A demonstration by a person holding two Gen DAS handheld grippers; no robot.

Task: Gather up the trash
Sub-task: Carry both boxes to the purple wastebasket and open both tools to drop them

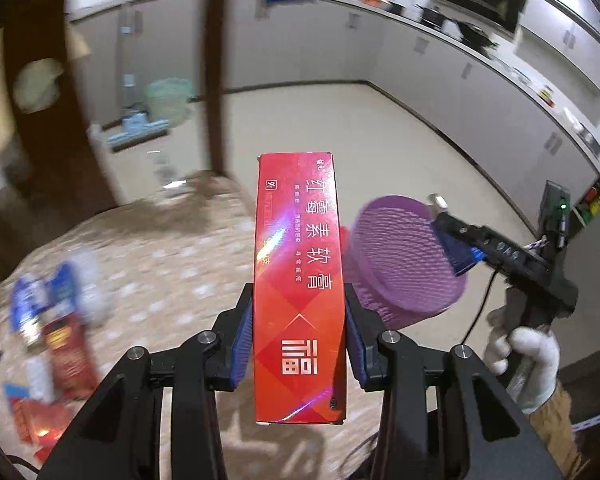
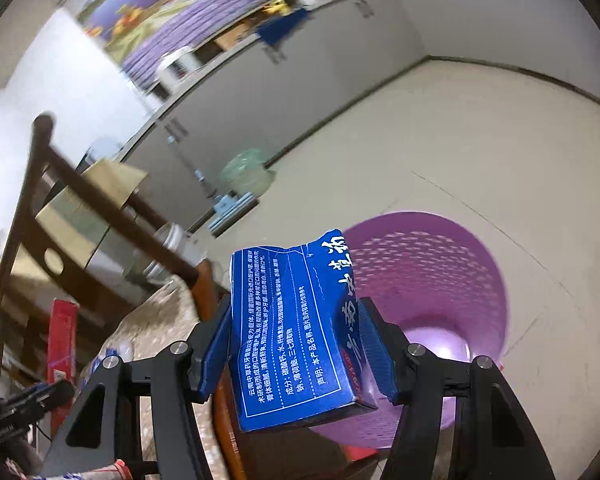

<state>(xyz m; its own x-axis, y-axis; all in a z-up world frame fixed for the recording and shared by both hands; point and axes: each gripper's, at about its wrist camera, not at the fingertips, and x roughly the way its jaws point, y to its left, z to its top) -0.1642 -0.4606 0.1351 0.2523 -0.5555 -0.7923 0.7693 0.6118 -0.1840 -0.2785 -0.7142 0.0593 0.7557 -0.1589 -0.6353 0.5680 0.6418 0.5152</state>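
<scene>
Carrying both boxes toward the purple basket (image 2: 424, 292) is the step in hand, so take that basket as your mark: it stands on the pale floor just off the table's edge, mouth up and empty as far as the right wrist view shows. The table (image 1: 172, 248) behind it holds more wrappers and cartons, blurred but clearly uncollected. Your left gripper (image 1: 298, 344) is clamped part-way closed on the long red box (image 1: 298, 288), which stands upright between the pads, left of the basket. Your right gripper (image 2: 294, 350) grips the crumpled blue box (image 2: 296, 332) at a wider spread, directly above the basket's near rim. Bring each box fully over the mouth before releasing; the tall red one may catch the rim, so tip it end-first.
</scene>
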